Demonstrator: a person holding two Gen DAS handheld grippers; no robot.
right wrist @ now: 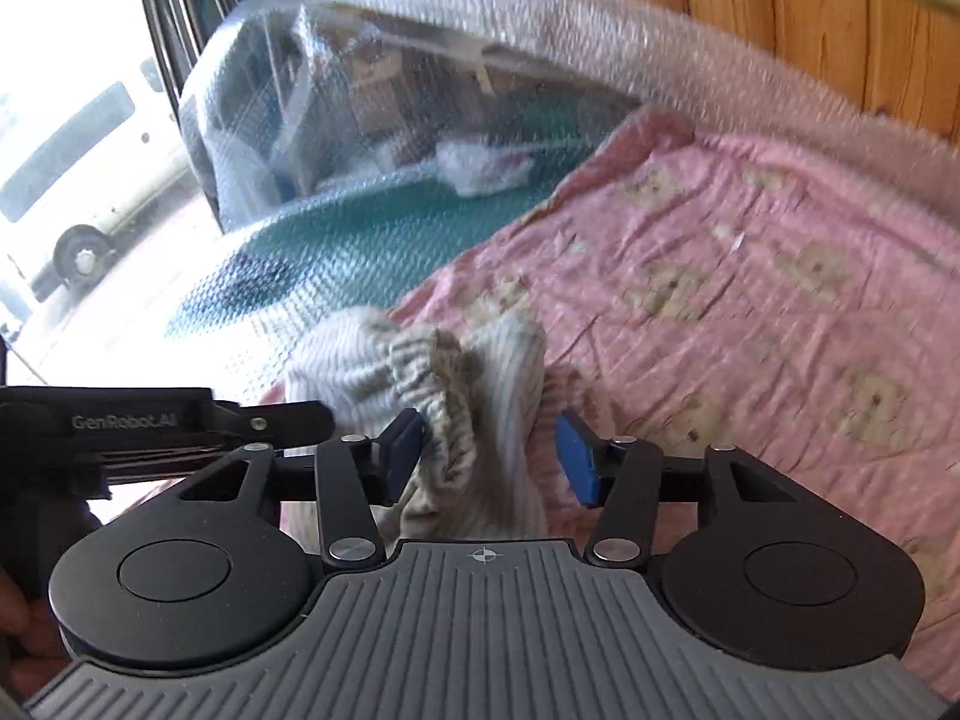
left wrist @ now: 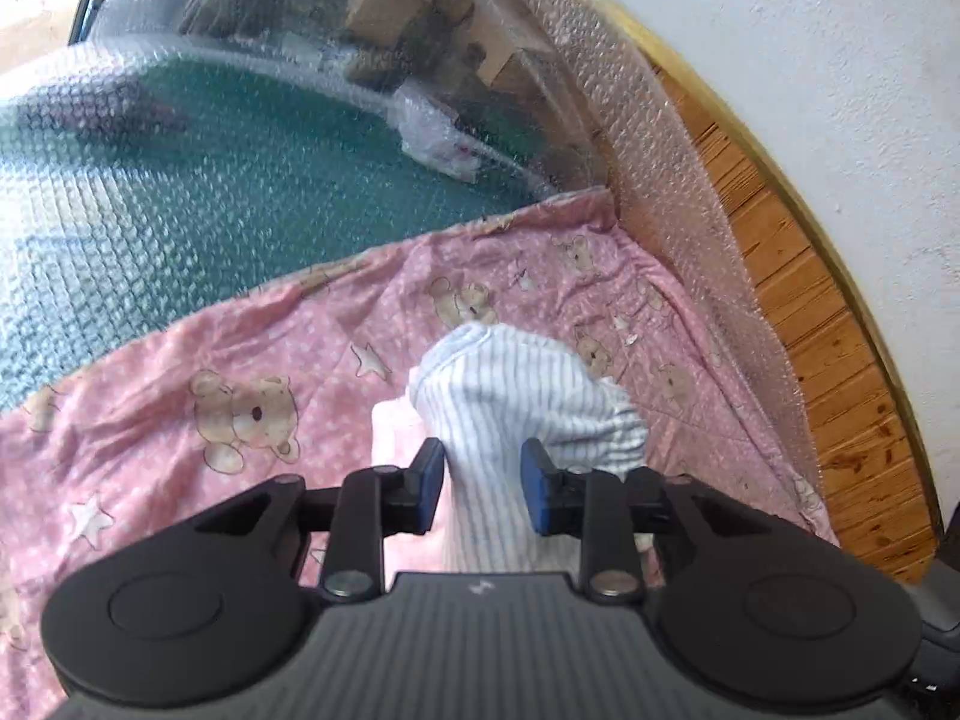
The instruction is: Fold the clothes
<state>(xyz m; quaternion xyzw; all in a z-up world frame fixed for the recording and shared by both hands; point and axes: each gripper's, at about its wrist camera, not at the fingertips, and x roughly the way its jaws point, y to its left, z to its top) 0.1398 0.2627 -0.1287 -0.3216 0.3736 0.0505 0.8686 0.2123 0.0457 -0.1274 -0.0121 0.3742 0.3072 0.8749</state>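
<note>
A white garment with thin grey stripes (left wrist: 528,396) lies bunched on a pink quilt printed with teddy bears (left wrist: 240,324). In the left wrist view a fold of it runs up between the blue pads of my left gripper (left wrist: 483,480), which presses on the cloth from both sides. In the right wrist view the same striped garment (right wrist: 480,372), with a gathered hem, sits between the fingers of my right gripper (right wrist: 489,456). Those jaws stand apart, and a gap shows between the cloth and the right pad. The left gripper's black body (right wrist: 180,420) shows at the left edge.
The pink quilt (right wrist: 750,300) covers the near part of the bed. Beyond it lies a green surface under bubble wrap (left wrist: 210,180), with boxes wrapped in plastic (left wrist: 390,6) behind. A wooden headboard (left wrist: 810,312) and white wall run along the right. A window (right wrist: 78,180) is at the left.
</note>
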